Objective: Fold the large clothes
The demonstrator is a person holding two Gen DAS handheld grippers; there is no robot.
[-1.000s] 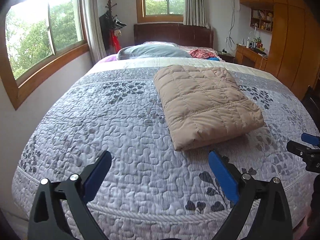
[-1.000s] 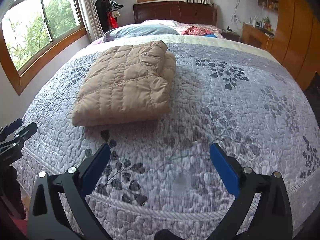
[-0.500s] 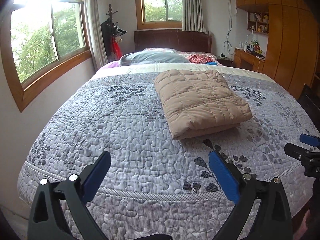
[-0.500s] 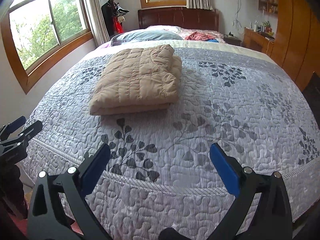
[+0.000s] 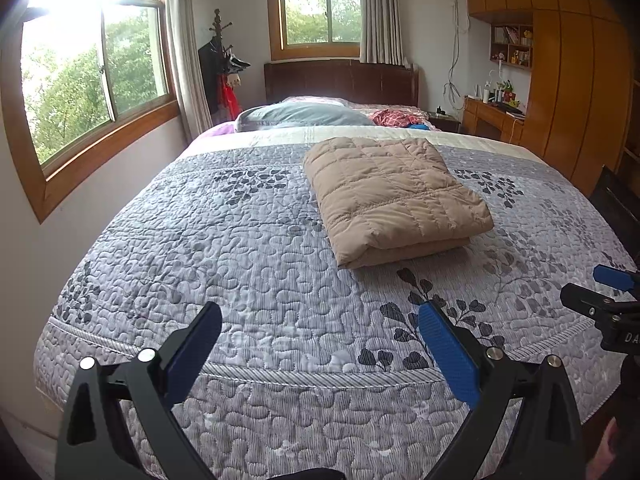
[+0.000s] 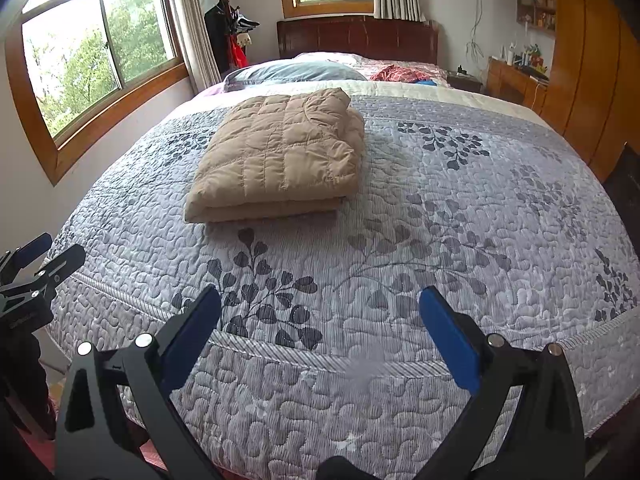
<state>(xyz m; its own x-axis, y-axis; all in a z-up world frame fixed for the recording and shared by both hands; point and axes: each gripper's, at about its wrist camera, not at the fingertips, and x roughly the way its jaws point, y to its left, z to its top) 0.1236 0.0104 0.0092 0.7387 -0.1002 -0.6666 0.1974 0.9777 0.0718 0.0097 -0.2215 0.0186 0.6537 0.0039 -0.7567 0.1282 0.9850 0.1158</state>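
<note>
A tan quilted puffer jacket (image 5: pixel 394 198) (image 6: pixel 280 156) lies folded into a thick rectangle on the grey leaf-patterned bedspread (image 5: pixel 240 248) (image 6: pixel 440 220), near the bed's middle. My left gripper (image 5: pixel 320 320) hangs open over the foot edge of the bed, well short of the jacket, with nothing between its blue pads. My right gripper (image 6: pixel 320 306) is open too, also at the foot edge and apart from the jacket. The right gripper (image 5: pixel 612 292) shows at the right edge of the left wrist view, and the left gripper (image 6: pixel 36 264) at the left edge of the right wrist view.
Pillows (image 5: pixel 304 114) and a red cloth (image 5: pixel 394 116) lie by the dark headboard (image 5: pixel 340 80). A coat stand (image 5: pixel 222 64) is in the far left corner between windows. A wooden wardrobe (image 5: pixel 568 80) and desk (image 5: pixel 492 116) line the right wall.
Both grippers have drawn back from the jacket toward the foot of the bed and risen a little; the folded jacket looks smaller and farther. Both stay open.
</note>
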